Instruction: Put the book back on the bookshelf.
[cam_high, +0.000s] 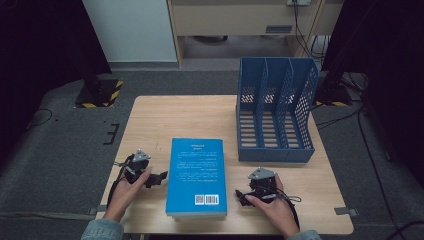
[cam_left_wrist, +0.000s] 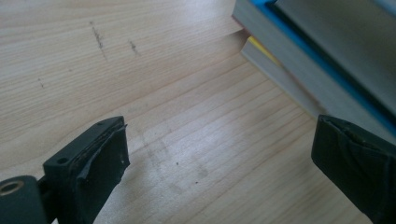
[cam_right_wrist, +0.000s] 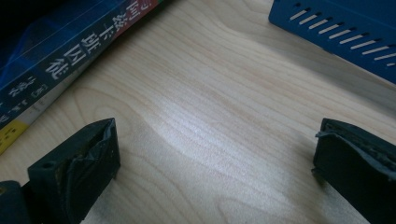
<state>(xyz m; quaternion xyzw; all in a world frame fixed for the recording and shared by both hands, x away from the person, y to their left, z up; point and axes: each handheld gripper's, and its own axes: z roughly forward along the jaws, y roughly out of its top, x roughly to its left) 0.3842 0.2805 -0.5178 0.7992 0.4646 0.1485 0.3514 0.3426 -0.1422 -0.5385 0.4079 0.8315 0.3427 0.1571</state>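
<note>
A stack of books with a blue cover on top lies flat in the front middle of the wooden table. My left gripper rests on the table just left of the stack, jaws wide open and empty; the left gripper view has the books' page edges at upper right. My right gripper sits just right of the stack, also open with nothing between its jaws. The right gripper view catches the book spines at upper left and the file rack's base at upper right.
A blue perforated file rack with three slots stands at the table's back right, its open front facing me. A person's hands hold both grippers near the front edge. Bare wood lies at the back left. Cables and stand bases sit on the floor around.
</note>
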